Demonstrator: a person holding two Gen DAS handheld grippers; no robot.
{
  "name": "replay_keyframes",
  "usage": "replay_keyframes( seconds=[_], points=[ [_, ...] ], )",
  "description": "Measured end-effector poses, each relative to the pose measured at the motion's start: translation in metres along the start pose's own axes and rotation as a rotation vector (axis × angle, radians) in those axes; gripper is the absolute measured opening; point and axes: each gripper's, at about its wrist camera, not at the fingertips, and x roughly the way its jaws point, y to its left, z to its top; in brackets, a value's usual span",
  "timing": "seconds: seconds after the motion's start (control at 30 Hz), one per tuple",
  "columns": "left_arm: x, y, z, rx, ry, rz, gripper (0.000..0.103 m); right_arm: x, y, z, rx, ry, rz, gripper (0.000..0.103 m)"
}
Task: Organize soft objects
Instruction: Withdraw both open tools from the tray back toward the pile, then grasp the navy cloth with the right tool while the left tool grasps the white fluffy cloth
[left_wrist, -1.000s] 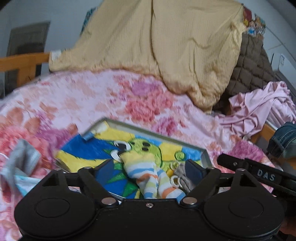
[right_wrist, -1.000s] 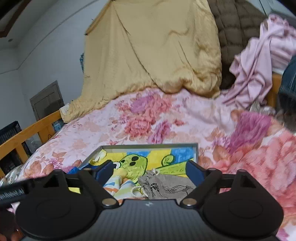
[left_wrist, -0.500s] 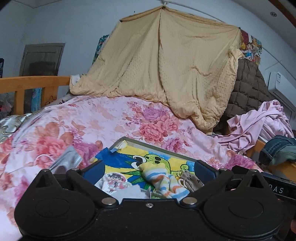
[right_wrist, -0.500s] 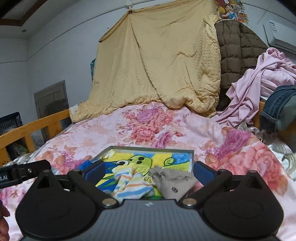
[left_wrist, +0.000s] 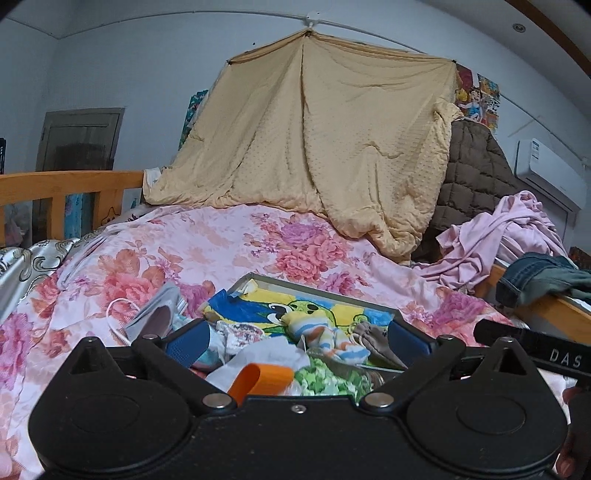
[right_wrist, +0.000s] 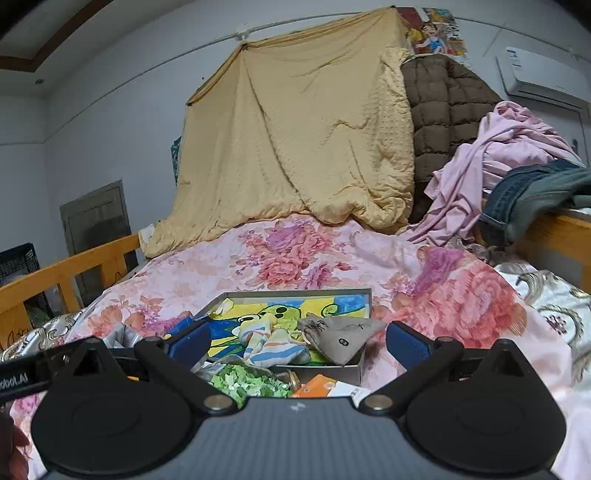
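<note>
While both grippers' fingers (left_wrist: 188, 343) gape apart, empty, the striped sock (left_wrist: 325, 338) lies just beyond them.

Both wrist cameras look forward, low and close over the pink floral bedspread (left_wrist: 207, 240), toward the hung yellow blanket (right_wrist: 314, 140); both share the shallow cartoon-printed box (left_wrist: 332, 288).

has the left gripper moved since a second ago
Yes. The left gripper has pulled back from the tray, which now looks smaller and farther, with more wall showing.
</note>
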Motion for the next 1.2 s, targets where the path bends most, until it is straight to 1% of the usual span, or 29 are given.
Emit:
replay_keyframes(
  seconds=[0.1, 0.27, 0.53, 0.63, 0.7, 0.83, 0.97, 1.2],
  points=[
    [-0.01, 0.004, -0.006, -0.004, 0.007, -0.008, 0.102, -0.008, -0.001, -0.005, 0.017, 0.011, 0.004, 0.103],
    [-0.019, 0.014, -0.02, -0.004, 0.042, -0.004, 0.102, -0.015, 0.004, -0.015, 0.028, 0.074, 0.026, 0.103],
    [-0.016, 0.04, -0.038, -0.059, 0.164, 0.016, 0.102, -0.019, 0.019, -0.028, 0.0, 0.158, 0.061, 0.103],
    [-0.012, 0.043, -0.042, -0.079, 0.211, 0.024, 0.102, -0.011, 0.02, -0.033, -0.005, 0.217, 0.064, 0.103],
    [-0.008, 0.046, -0.044, -0.092, 0.236, 0.015, 0.102, -0.002, 0.023, -0.036, -0.017, 0.274, 0.05, 0.103],
    [-0.001, 0.052, -0.05, -0.124, 0.287, -0.01, 0.102, 0.01, 0.03, -0.044, -0.053, 0.358, 0.064, 0.103],
    [0.008, 0.057, -0.055, -0.151, 0.332, -0.035, 0.102, 0.016, 0.038, -0.051, -0.085, 0.413, 0.093, 0.103],
    [0.021, 0.067, -0.06, -0.223, 0.376, -0.077, 0.102, 0.026, 0.047, -0.058, -0.121, 0.485, 0.114, 0.103]
  ],
)
